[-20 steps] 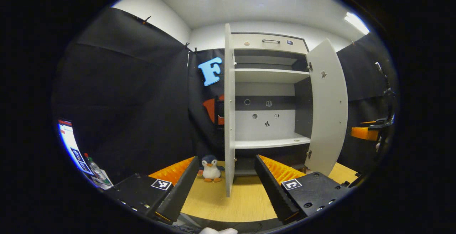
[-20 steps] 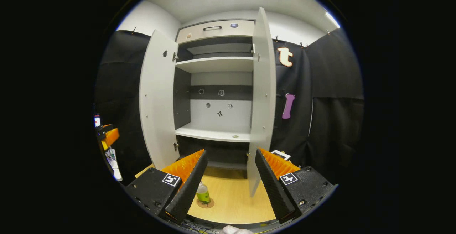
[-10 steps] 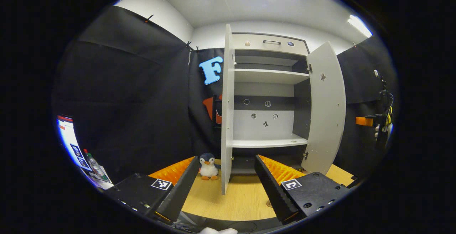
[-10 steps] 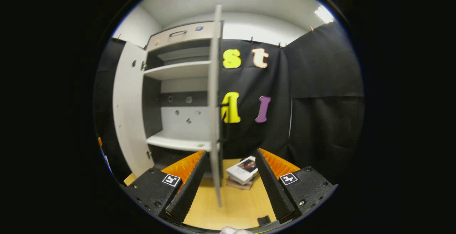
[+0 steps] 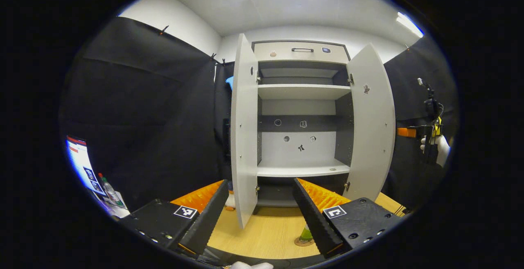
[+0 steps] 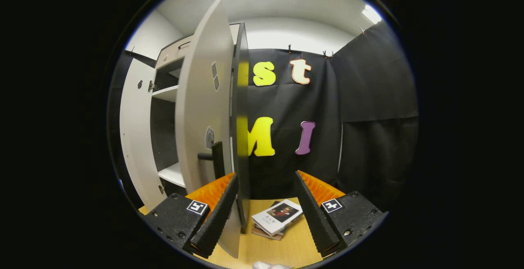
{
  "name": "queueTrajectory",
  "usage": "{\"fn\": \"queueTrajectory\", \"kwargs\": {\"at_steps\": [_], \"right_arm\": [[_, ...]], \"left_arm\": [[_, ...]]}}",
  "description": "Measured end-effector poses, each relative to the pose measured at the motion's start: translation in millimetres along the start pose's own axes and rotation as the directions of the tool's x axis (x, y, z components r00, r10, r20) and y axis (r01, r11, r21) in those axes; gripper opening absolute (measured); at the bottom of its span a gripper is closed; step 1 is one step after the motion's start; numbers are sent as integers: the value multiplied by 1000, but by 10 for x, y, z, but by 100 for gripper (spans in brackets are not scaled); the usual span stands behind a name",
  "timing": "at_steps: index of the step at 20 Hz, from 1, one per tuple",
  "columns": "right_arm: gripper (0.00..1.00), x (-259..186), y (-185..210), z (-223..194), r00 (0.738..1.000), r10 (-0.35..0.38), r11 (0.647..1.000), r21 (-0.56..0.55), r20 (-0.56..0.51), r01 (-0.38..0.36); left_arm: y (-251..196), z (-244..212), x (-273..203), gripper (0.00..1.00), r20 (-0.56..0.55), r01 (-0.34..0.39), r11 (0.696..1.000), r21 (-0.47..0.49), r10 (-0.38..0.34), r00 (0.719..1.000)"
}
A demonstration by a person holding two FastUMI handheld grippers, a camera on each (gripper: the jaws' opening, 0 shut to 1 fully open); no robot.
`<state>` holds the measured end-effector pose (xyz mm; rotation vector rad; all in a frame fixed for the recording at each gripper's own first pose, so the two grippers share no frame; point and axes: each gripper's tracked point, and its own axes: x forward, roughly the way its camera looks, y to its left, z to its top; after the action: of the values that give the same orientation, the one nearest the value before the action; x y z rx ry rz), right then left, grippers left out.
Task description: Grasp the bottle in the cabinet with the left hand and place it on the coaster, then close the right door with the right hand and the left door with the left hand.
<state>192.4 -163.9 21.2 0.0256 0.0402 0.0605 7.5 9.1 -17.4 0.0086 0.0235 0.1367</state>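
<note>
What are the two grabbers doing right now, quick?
Left gripper: open, holding nothing, facing the open cabinet.
Right gripper: open, holding nothing, beside the right door.

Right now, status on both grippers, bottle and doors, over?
Left gripper open, empty. Right gripper open, beside right door edge, not gripping. Bottle on coaster. Both doors open; left door untouched. Books lie beyond right door.
</note>
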Motion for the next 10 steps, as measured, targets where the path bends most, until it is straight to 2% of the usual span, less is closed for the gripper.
{"fn": "queueTrajectory", "kwargs": {"at_steps": [2,3,4,6,9,10], "right_arm": [[83,60,45,-8,998,60,998,-4,-28,-60],[80,79,60,11,996,88,996,-5,-30,-88],[83,83,92,3,992,114,993,-21,-48,-115],[83,97,163,27,985,162,984,-60,-59,-165],[82,90,420,-1,965,248,966,-56,-85,-253],[82,89,543,-21,956,278,958,-48,-93,-283]], "left_arm": [[-135,-28,12,95,-7,-16,1000,-4,16,1000],[-185,-44,20,95,-12,-25,1000,-4,25,1000],[-235,-67,16,95,-17,-35,999,-4,35,999],[-334,-102,23,95,-29,-49,999,-3,48,998],[-402,-95,41,95,-39,-76,997,2,76,996],[-433,-115,61,99,-45,-77,997,-3,77,996]]}}
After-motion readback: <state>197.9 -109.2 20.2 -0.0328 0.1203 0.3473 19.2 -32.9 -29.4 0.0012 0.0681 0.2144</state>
